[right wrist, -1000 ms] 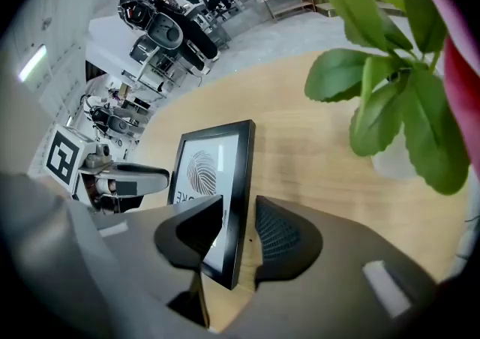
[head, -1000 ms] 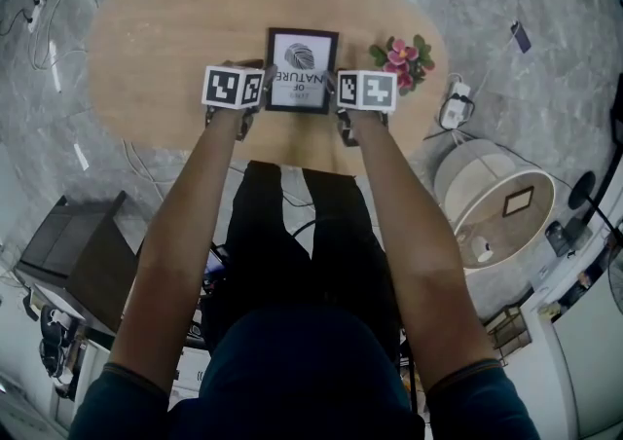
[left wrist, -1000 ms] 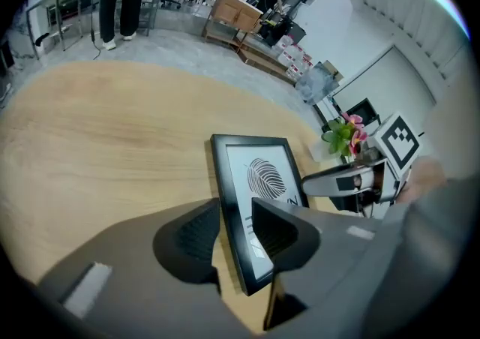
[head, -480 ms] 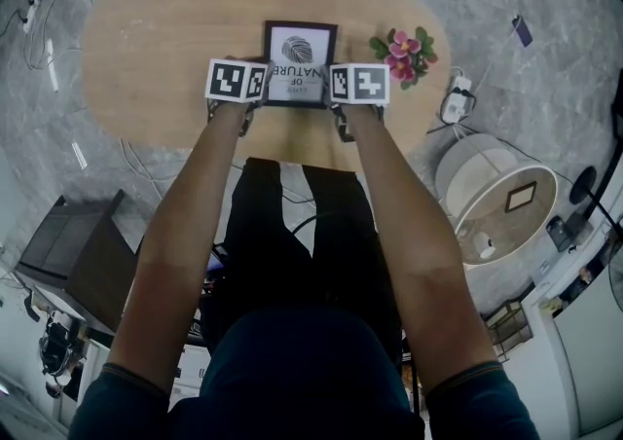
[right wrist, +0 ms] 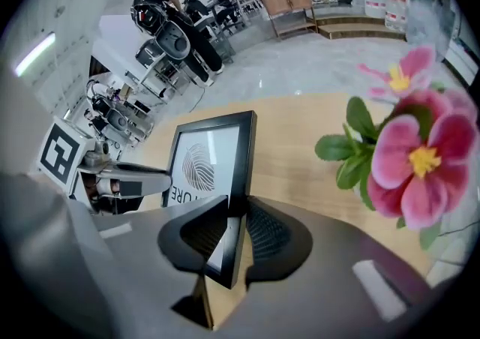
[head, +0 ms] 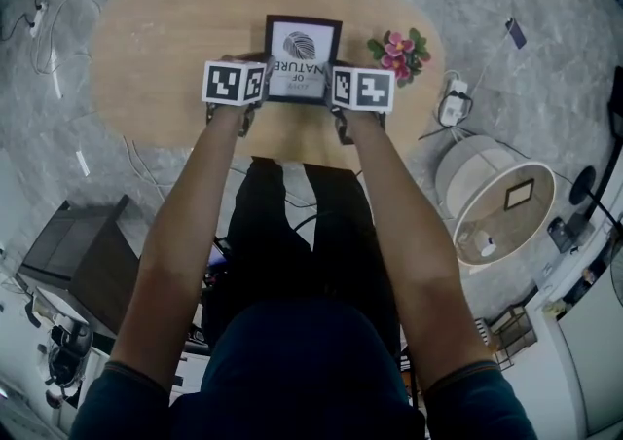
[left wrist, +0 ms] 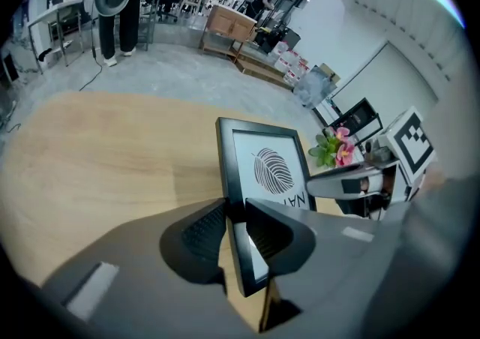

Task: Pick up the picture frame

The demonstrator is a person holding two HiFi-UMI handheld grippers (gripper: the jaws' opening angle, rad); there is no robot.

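The left tool point(left wrist: 234, 214) is clamped on the left edge of the picture frame point(head: 303, 58), and the right tool point(right wrist: 236, 217) is clamped on the frame's right edge. The black frame is held upright between them with its leaf print showing. Just right of the frame lies a sprig of pink flowers point(head: 397, 51). Beneath and beyond the frame spreads the oval wooden bench point(head: 165, 49); whether the frame's base touches it cannot be told.

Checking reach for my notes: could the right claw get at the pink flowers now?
Probably not: the right claw is shut on the picture frame; the flowers sit nearby, unobstructed.
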